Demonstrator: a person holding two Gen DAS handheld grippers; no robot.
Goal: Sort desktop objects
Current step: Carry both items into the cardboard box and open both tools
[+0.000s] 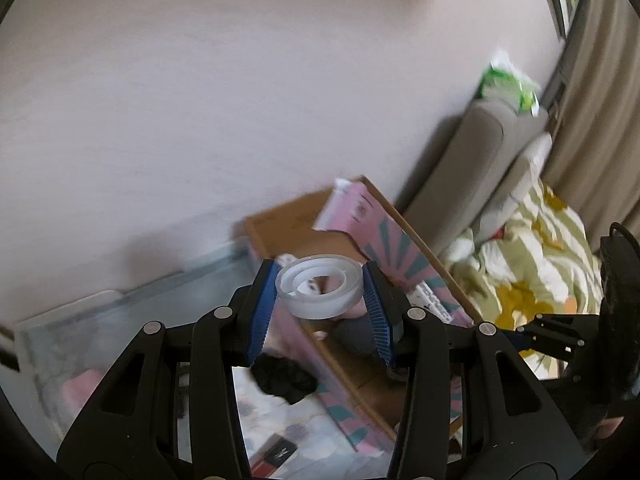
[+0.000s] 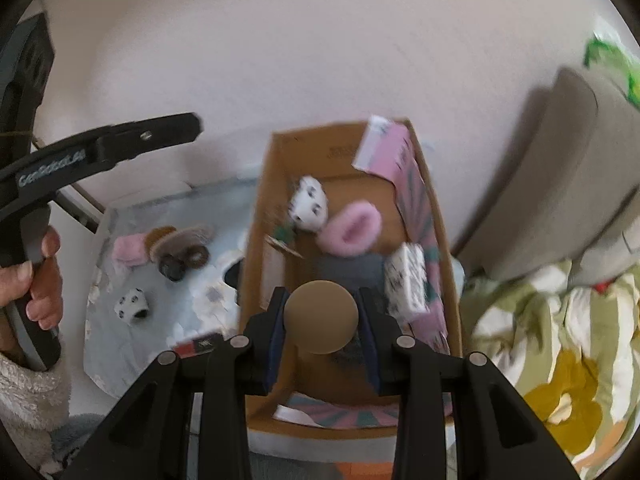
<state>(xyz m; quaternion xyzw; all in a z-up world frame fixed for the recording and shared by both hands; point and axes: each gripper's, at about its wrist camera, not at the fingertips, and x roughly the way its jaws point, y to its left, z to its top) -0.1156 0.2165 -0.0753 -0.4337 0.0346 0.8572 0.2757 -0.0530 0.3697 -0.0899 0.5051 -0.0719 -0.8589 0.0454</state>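
Clear tape roll [image 1: 319, 286] sits pinched in the left gripper [image 1: 320, 292] and a tan disc [image 2: 323, 317] in the right gripper [image 2: 323, 320], both over the cardboard box [image 2: 276, 168], so lower well inside its walls before spreading the fingers

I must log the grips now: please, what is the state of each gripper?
Left gripper: closed on a clear tape roll.
Right gripper: closed on a tan round disc.
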